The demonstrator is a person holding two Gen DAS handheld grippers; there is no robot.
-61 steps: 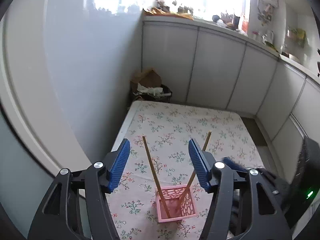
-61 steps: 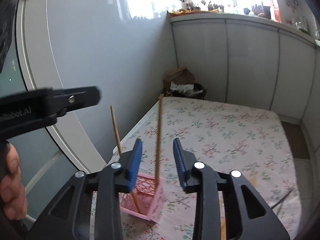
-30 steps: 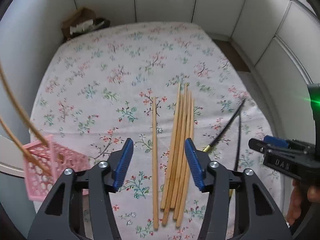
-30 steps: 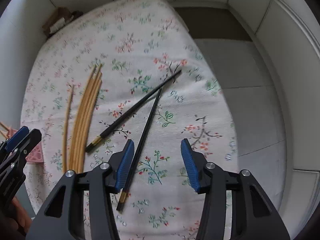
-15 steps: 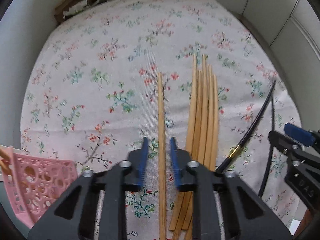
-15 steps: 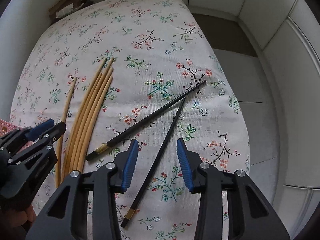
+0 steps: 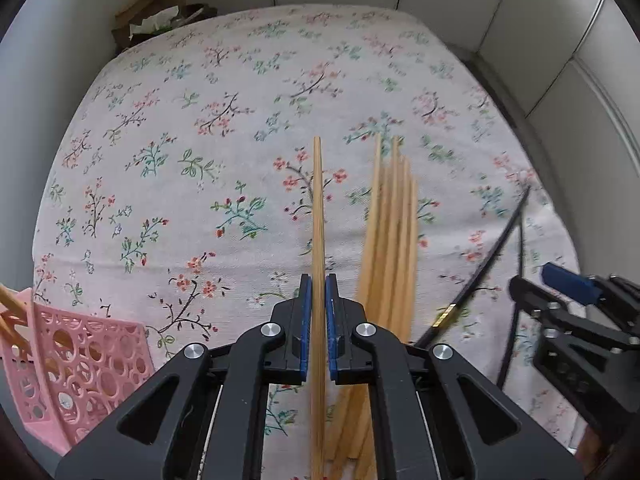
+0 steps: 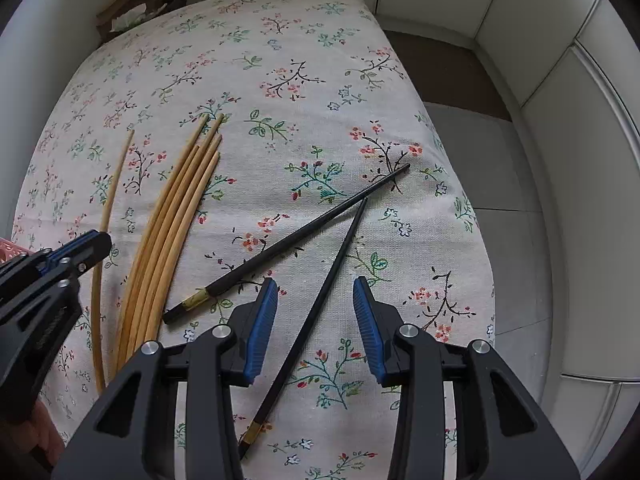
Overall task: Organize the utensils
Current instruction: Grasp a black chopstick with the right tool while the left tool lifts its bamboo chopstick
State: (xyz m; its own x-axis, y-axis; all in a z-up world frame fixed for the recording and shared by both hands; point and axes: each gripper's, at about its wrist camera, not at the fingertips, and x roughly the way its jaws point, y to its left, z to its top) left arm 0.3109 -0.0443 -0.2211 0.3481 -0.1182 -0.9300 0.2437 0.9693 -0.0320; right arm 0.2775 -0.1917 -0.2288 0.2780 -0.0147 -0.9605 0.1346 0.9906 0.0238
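Observation:
My left gripper (image 7: pixel 318 292) is shut on a single wooden chopstick (image 7: pixel 318 216) that points away from me over the floral tablecloth (image 7: pixel 224 120). A bundle of several wooden chopsticks (image 7: pixel 390 232) lies just to its right. My right gripper (image 8: pixel 314 304) is open, low over the cloth, with a black chopstick (image 8: pixel 320 300) running between its jaws. A second black chopstick (image 8: pixel 296 236) lies crossed to its left. The pink basket (image 7: pixel 76 364) at the left edge holds two wooden chopsticks. In the right wrist view the left gripper (image 8: pixel 84 248) grips the single chopstick (image 8: pixel 106 216) beside the bundle (image 8: pixel 172 216).
White panelled walls surround the table. A cardboard box with paper (image 7: pixel 156 12) sits past the far left corner. The table's right edge (image 8: pixel 480 240) drops to a grey floor.
My left gripper has closed onto the single wooden chopstick. My right gripper has moved lower over the black chopstick and stays open.

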